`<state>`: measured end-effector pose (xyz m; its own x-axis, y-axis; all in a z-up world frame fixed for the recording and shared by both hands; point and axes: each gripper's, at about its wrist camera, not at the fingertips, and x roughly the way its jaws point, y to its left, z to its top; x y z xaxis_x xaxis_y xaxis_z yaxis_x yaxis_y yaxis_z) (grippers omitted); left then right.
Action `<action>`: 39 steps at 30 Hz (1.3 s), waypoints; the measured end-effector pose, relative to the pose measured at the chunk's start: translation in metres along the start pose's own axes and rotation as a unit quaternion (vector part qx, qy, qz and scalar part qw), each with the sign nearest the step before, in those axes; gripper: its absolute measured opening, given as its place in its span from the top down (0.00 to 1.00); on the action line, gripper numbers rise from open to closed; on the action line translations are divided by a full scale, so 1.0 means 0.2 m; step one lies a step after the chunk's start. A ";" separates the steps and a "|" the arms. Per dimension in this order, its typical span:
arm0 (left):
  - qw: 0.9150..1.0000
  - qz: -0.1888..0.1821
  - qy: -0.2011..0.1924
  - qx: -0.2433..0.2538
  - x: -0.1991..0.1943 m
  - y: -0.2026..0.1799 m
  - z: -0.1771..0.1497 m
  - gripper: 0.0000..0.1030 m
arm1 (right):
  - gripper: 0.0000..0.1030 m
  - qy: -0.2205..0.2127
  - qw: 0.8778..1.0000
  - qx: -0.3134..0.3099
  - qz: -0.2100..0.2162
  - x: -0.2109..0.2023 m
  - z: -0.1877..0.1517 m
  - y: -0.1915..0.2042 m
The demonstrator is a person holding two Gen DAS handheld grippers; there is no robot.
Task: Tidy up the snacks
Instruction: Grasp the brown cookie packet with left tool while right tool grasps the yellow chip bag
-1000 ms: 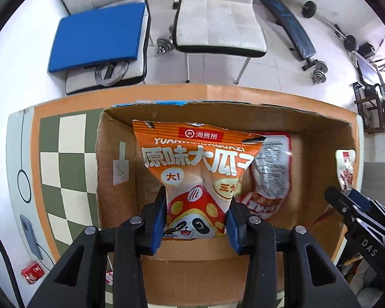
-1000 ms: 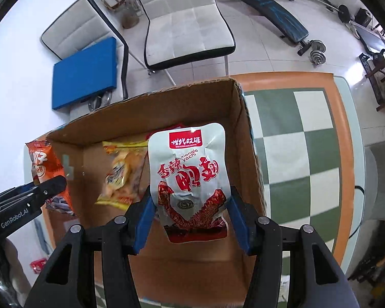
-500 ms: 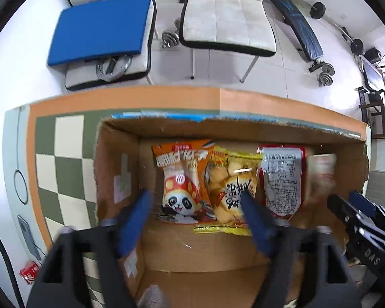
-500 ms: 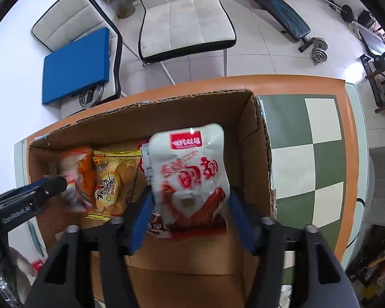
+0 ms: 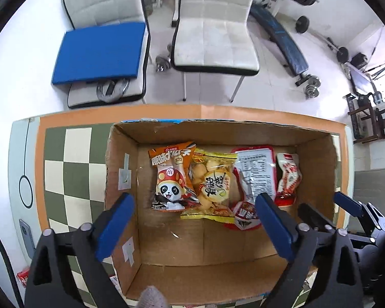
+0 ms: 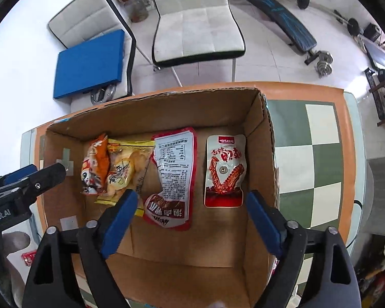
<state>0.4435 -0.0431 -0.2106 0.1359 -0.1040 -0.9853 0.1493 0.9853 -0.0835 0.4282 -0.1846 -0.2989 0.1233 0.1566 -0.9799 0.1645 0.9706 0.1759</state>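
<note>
**Four packets boxed — strays left outside**

Left wrist view: left gripper (image 5: 193,219), jaws just opened wide and empty, above the cardboard box (image 5: 243,132); panda packet (image 5: 172,178) lies centre-left.

Right wrist view: right gripper (image 6: 191,220) likewise opening, empty — wing packet (image 6: 224,170) lies centre-right; a red packet (image 6: 29,258) waits lower left.

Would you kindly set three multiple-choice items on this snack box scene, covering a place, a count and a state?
1. Where does the white-and-red duck-wing packet lie in the brown cardboard box?
A far left
B far right
C outside

2. How many snack packets are in the box?
A two
B four
C six

3. The right gripper is:
A open, empty
B shut on a packet
C hidden

Answers:
1 B, it is nearest the right wall.
2 B, four lie in a row.
3 A, the blue pads stand apart above the packets.
</note>
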 end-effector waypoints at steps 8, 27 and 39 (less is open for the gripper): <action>0.999 0.005 -0.054 -0.003 -0.25 0.00 -0.31 0.06 | 0.11 -0.035 0.998 -0.025 0.040 -0.20 -0.24 0.07; 0.993 0.098 0.043 -0.045 0.21 0.27 -1.29 0.06 | 0.12 0.083 0.970 0.161 0.163 0.33 -1.14 -0.11; 0.988 0.124 0.083 0.029 0.44 0.21 -1.28 0.06 | 0.45 0.096 0.971 0.173 0.136 0.56 -1.21 -0.02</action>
<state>0.2114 0.0240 -0.3393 0.0127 0.1673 -0.9858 0.1889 0.9677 0.1667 0.2055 -0.1268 -0.4329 0.0285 0.4621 -0.8864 0.4753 0.7738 0.4187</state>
